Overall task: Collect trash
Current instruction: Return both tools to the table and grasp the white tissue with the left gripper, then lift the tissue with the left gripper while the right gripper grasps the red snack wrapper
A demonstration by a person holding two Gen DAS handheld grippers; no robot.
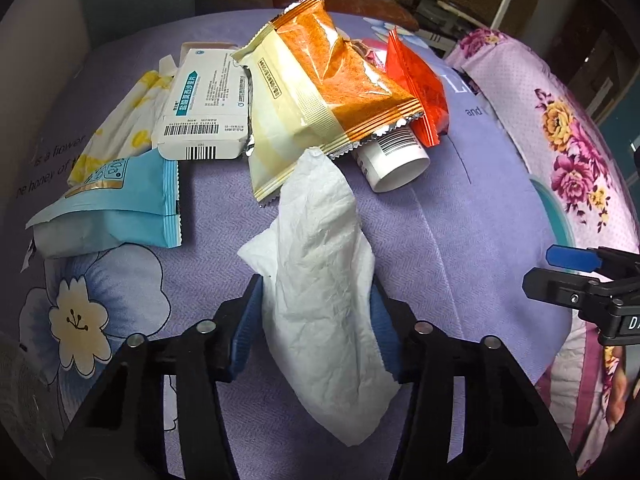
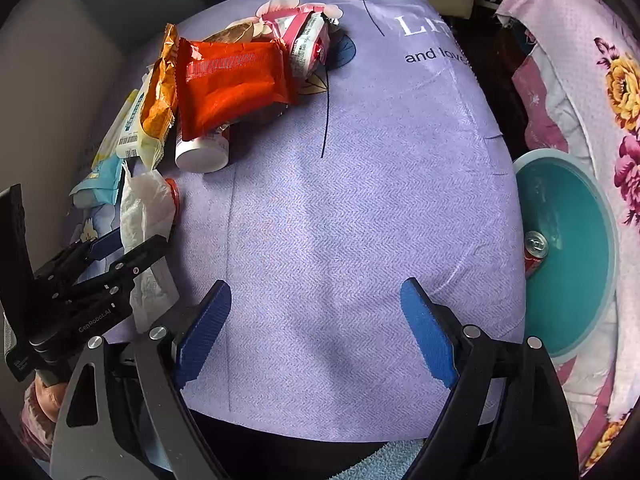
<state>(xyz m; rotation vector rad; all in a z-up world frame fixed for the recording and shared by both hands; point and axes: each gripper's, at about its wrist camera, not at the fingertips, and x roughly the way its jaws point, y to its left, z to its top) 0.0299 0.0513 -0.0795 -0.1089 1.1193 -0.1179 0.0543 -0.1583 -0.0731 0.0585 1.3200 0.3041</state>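
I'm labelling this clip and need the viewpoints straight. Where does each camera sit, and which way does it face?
Left wrist: on the left hand-held gripper, looking forward along its fingers at the trash pile; its fingers clamp a white tissue, and the right hand-held gripper shows at the right edge.
Right wrist: on the right hand-held gripper, open over the purple cloth, teal bin at right.
Shared: tissue, red wrapper, white bottle, cloth.
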